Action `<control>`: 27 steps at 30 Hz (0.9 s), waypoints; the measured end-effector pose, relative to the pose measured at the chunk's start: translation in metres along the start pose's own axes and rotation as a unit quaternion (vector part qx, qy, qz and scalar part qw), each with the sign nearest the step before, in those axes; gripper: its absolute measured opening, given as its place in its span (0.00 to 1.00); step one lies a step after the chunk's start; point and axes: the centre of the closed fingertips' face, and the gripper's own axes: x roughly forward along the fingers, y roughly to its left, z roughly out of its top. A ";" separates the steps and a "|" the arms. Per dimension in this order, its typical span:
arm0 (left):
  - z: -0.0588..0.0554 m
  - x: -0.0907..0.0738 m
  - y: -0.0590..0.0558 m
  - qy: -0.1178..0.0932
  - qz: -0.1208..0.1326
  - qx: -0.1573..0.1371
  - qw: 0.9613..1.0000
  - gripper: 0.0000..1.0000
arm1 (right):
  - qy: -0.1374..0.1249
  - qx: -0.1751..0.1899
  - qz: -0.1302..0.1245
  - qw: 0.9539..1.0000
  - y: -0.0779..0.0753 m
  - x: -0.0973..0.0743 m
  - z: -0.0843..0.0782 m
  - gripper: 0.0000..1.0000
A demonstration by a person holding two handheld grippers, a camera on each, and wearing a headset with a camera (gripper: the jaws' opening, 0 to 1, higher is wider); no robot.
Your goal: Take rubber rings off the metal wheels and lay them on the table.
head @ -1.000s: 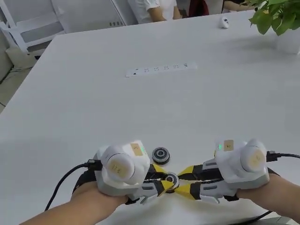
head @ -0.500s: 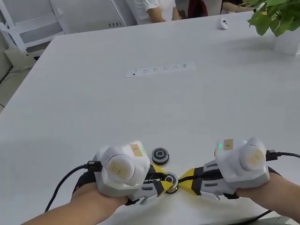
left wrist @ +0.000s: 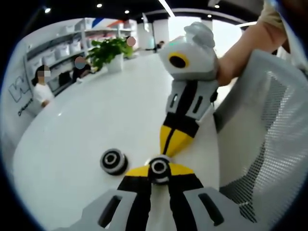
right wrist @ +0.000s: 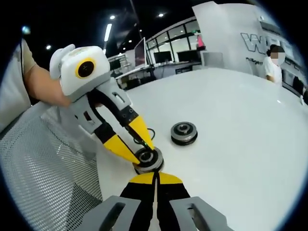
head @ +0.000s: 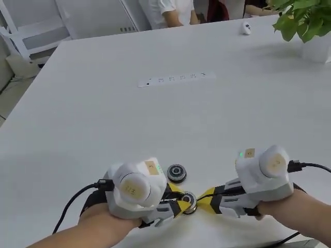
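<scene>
In the head view, the left tool point(head: 178, 205) and the right tool point(head: 202, 199) are meeting tip to tip at a metal wheel point(head: 187, 198) on the white surface point(head: 155, 119), with a second wheel point(head: 176, 173) lying just beside it. In the left gripper view, the left tool's jaws are pinching the metal wheel point(left wrist: 159, 168). In the right gripper view, the right tool's jaws are pressing together — their tips touching the metal wheel point(right wrist: 148, 159) at its rim.

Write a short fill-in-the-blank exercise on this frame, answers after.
The left tongs grip the held wheel; the right tongs meet it with tips ____.
A second wheel lies loose on the ____.
Farther off lies a white power ____.
Missing: shut; table; strip.
</scene>
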 end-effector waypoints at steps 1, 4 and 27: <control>0.000 0.000 0.000 0.001 0.000 0.001 1.000 0.13 | -0.002 0.008 0.001 1.000 -0.001 -0.001 0.000 0.00; 0.000 0.000 0.000 0.001 0.001 0.002 1.000 0.13 | -0.010 0.026 0.000 1.000 -0.002 -0.003 0.001 0.00; 0.001 0.000 -0.001 0.004 0.009 0.002 1.000 0.13 | -0.059 0.095 0.018 0.994 0.001 -0.008 0.016 0.00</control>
